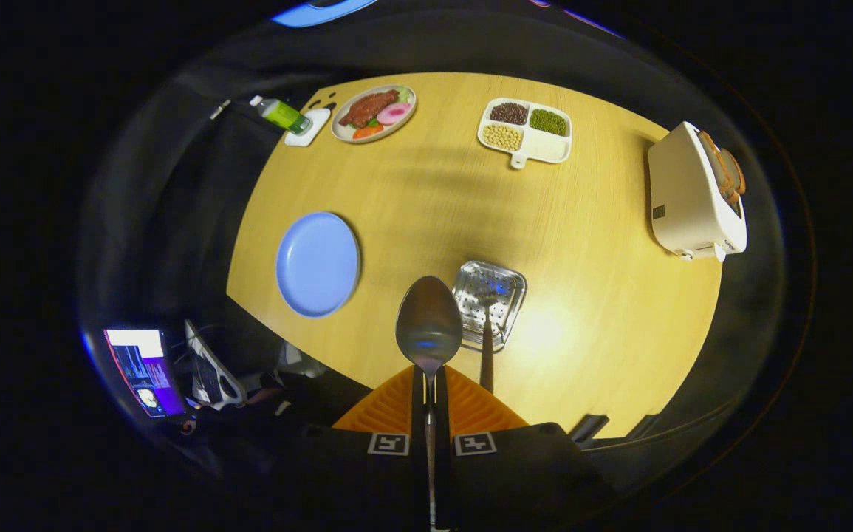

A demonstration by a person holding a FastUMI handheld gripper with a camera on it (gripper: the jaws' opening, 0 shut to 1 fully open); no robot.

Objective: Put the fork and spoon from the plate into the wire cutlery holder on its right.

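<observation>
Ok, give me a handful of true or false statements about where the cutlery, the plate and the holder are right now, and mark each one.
1. The gripper is shut on the spoon. True.
2. The blue plate holds a fork. False: it is bare.
3. The fork stands in the wire cutlery holder. True.
4. The holder sits left of the blue plate. False: it sits to its right.
5. The spoon's bowl points ahead of the fingers. True.

Gripper (pixel 430 391) fingers clamped tight on spoon (pixel 428 321) handle.
</observation>
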